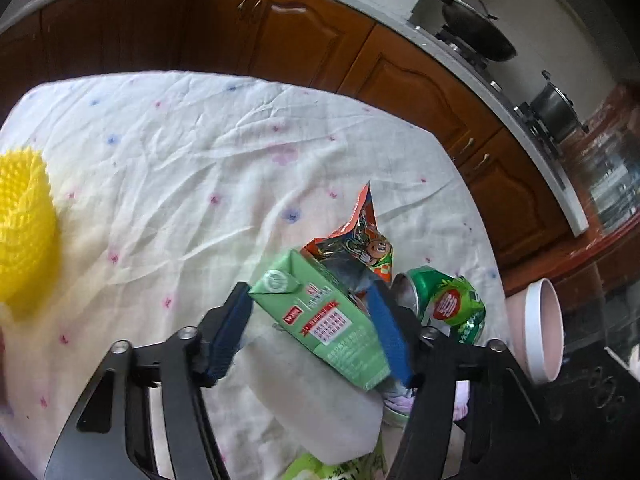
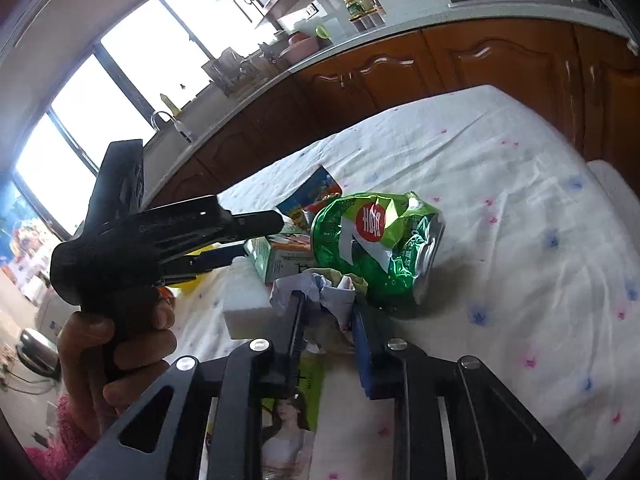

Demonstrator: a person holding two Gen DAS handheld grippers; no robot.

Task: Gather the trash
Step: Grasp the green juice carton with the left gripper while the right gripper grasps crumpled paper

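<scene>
Left gripper (image 1: 310, 322): pads clamped on green drink carton (image 1: 320, 316), tilted, above white foam block (image 1: 316, 400). Right gripper (image 2: 326, 314): jaws nearly closed on crumpled paper wad (image 2: 316, 288). Crushed green can (image 2: 380, 248) on its side on cloth-covered bench (image 2: 500, 200), just beyond wad, beside snack wrapper (image 1: 356, 248). Yellow spiky item (image 1: 24, 228) at bench's left edge.

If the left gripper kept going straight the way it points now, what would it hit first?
The green carton already sits between the left gripper's blue pads. Pushed on, the gripper would probably meet the orange wrapper just beyond; depth there is unclear.
</scene>
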